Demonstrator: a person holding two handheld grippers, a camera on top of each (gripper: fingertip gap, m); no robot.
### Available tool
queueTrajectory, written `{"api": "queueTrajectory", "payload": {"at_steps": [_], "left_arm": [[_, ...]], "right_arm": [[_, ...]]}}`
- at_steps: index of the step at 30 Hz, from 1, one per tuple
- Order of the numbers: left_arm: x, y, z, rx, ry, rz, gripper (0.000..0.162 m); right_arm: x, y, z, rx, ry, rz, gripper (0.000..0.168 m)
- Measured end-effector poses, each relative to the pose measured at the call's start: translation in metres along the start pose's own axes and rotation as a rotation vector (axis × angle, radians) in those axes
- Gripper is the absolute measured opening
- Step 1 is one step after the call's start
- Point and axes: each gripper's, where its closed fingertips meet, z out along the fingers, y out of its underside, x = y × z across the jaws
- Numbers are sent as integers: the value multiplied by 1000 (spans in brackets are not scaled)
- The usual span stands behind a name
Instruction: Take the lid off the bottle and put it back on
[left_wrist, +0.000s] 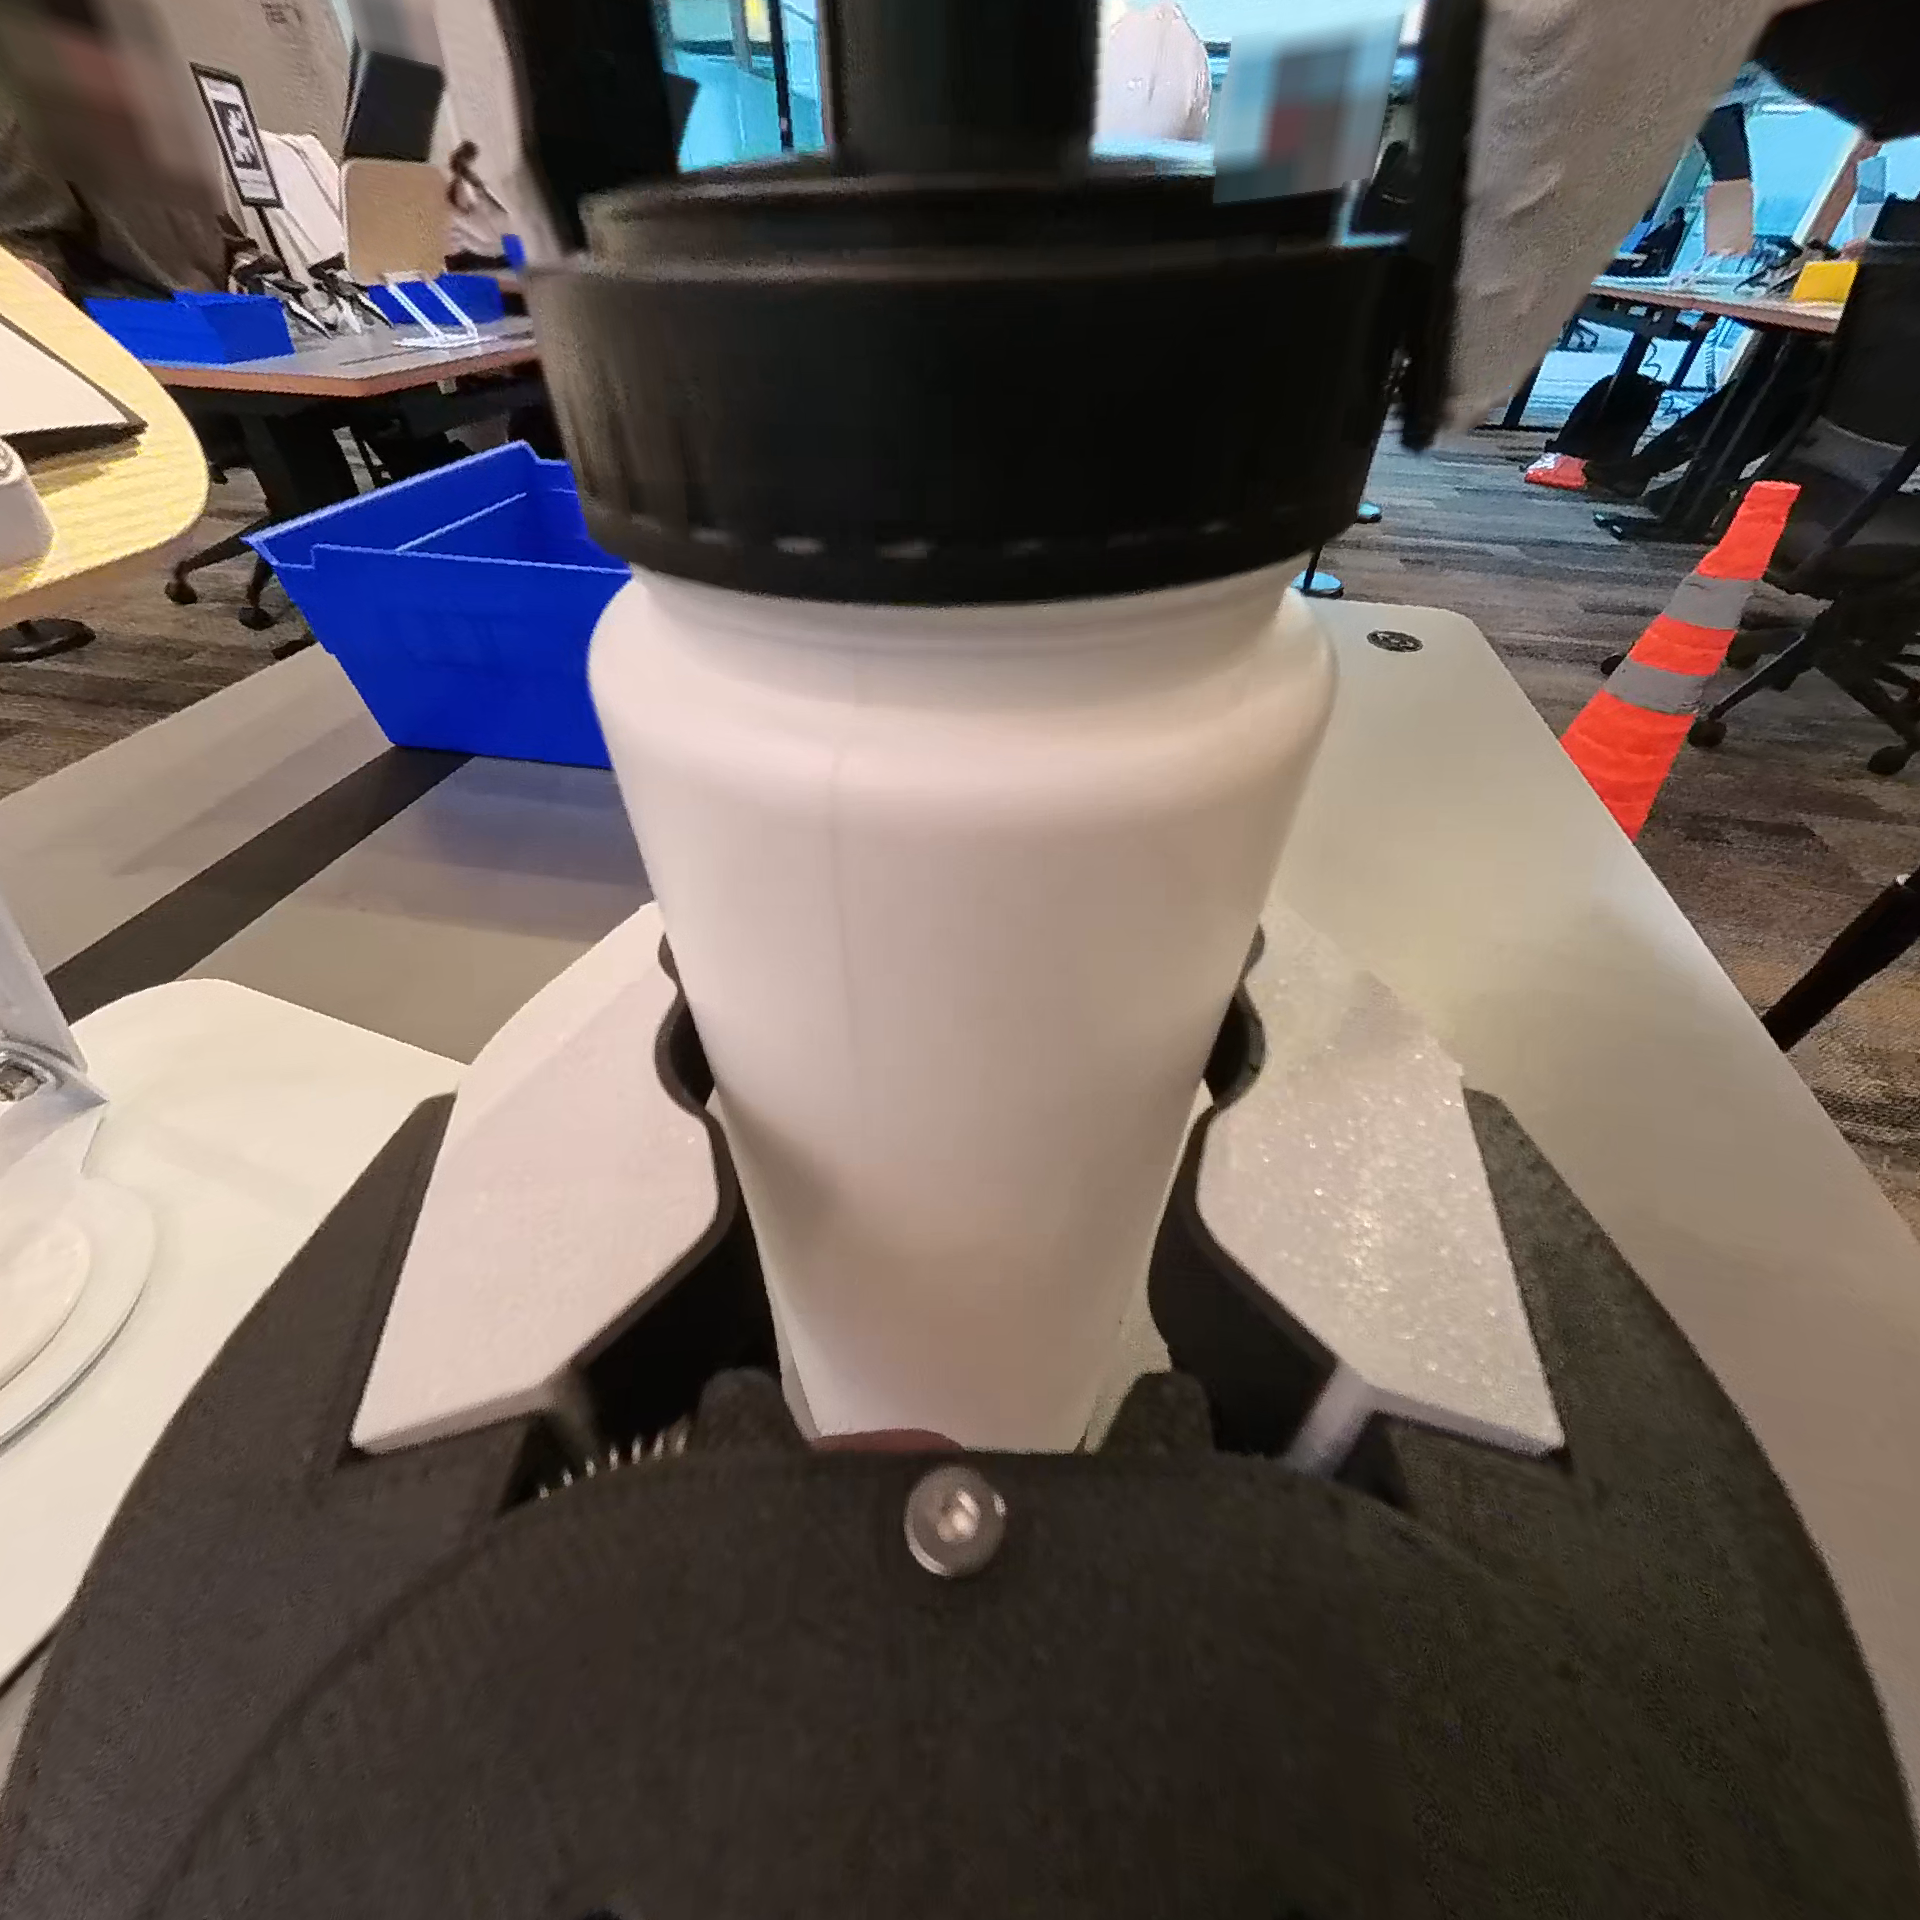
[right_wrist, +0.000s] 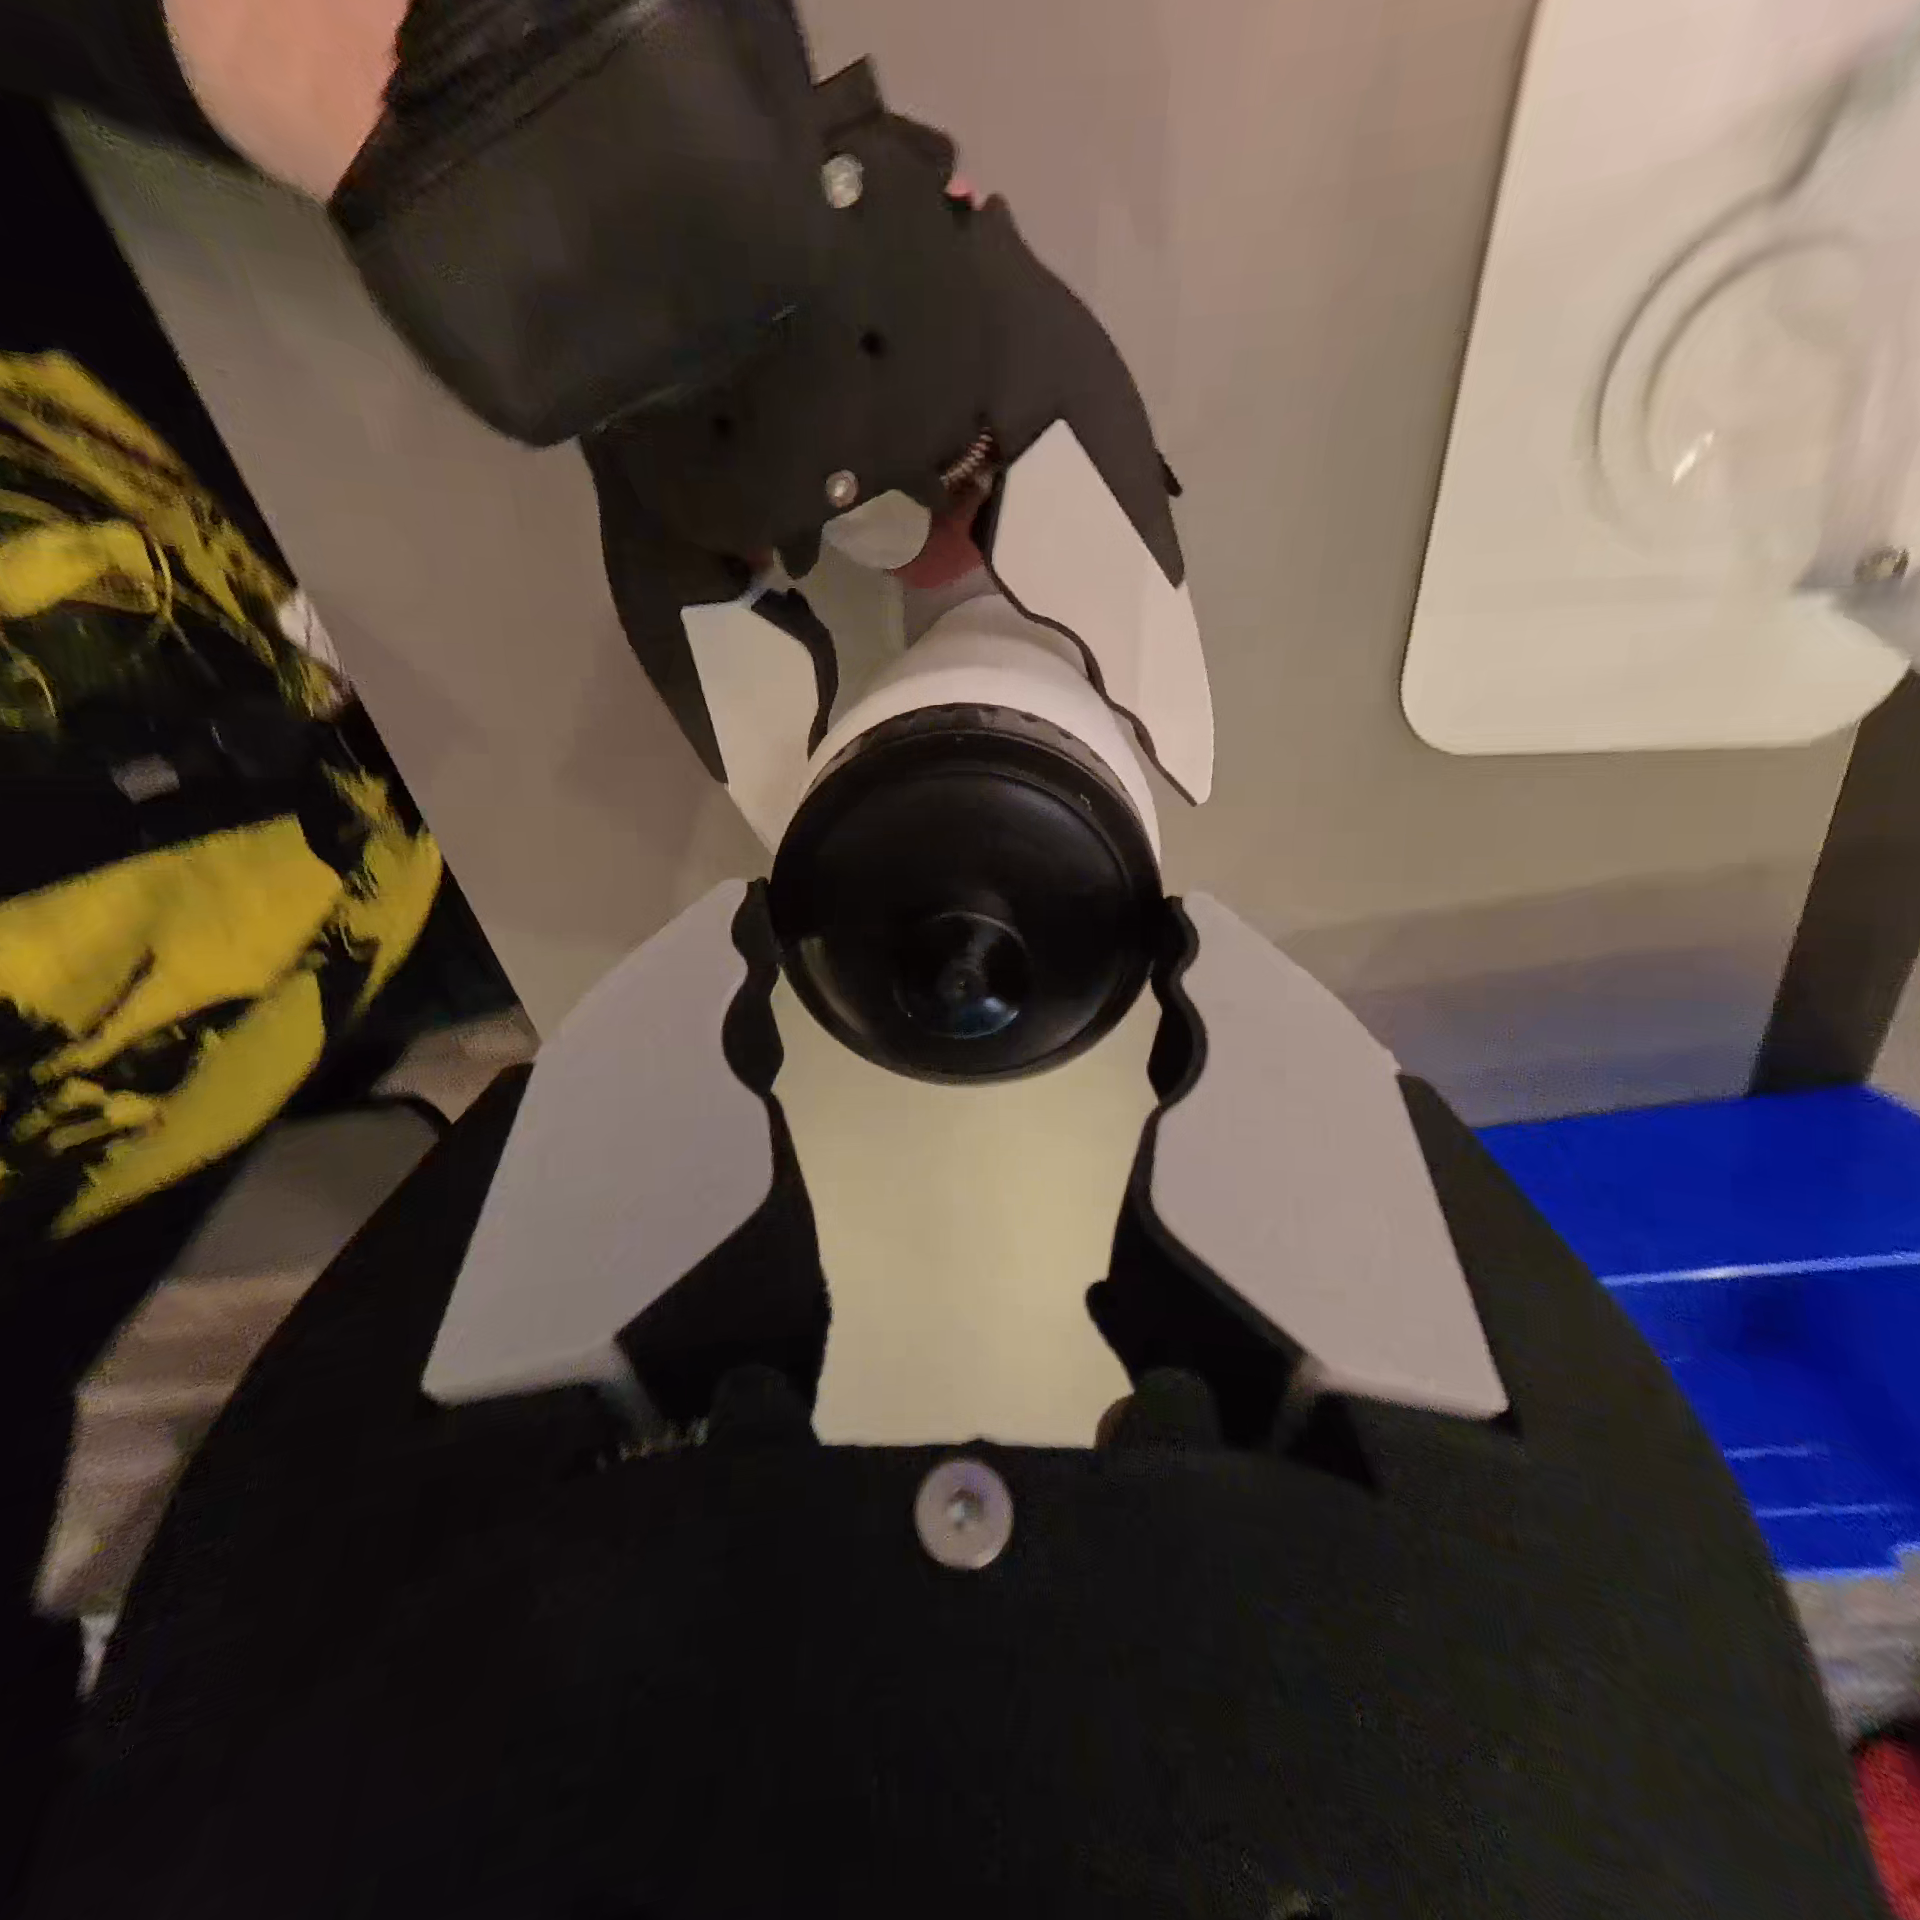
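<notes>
1. Your left gripper (left_wrist: 961, 1023) is clamping the white bottle (left_wrist: 961, 883) around its body, both fingers (left_wrist: 582, 1174) pressing against its sides; the right wrist view is showing the same grip from above (right_wrist: 987, 717).
2. You are holding the bottle upright above the pale table (left_wrist: 1455, 852), with its base sitting deep between the fingers near the gripper's hinge.
3. The black lid (left_wrist: 961, 405) is sitting on the bottle's neck; whether it is screwed tight or loose, the pictures are not telling.
4. Your right gripper (right_wrist: 964, 940) is coming from above and closing on the lid (right_wrist: 966, 894), its dark fingertips (right_wrist: 753, 935) touching the lid's rim on both sides.
5. In the left wrist view, the right gripper's black parts (left_wrist: 966, 94) are standing right over the lid, blurred.
6. A blue bin (left_wrist: 447, 634) is sitting behind the bottle to the left, and an orange cone (left_wrist: 1683, 665) is standing on the floor off to the right.
7. A white tray (right_wrist: 1621, 416) with a clear item on it is lying on the table near the bottle.
</notes>
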Motion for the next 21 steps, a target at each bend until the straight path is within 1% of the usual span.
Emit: {"api": "queueTrajectory", "payload": {"at_steps": [2,4,6,9,11,13,14,16,18,21], "left_arm": [[4,0,1,-7,5,18,95],[5,0,1,-8,1,20,95],[4,0,1,-10,2,18,95],[5,0,1,-8,3,17,95],[4,0,1,-5,6,14,95],[4,0,1,-4,6,11,95],[4,0,1,-4,7,11,95],[4,0,1,-4,6,7,95],[3,0,1,-3,5,5,95],[2,0,1,1,4,-6,95]], "right_arm": [[-4,2,0,-5,23,22,71],[-6,3,0,-28,27,-46,71],[-9,3,0,-27,-3,-185,87],[-2,3,1,-59,60,-424,93],[-3,2,1,-71,65,-539,88],[-3,-1,0,-76,48,-591,73],[-3,-1,0,-78,32,-607,71],[-3,-1,1,-80,19,-597,71],[-2,-1,1,-84,16,-510,70],[0,-2,1,-65,19,-196,71]]}}
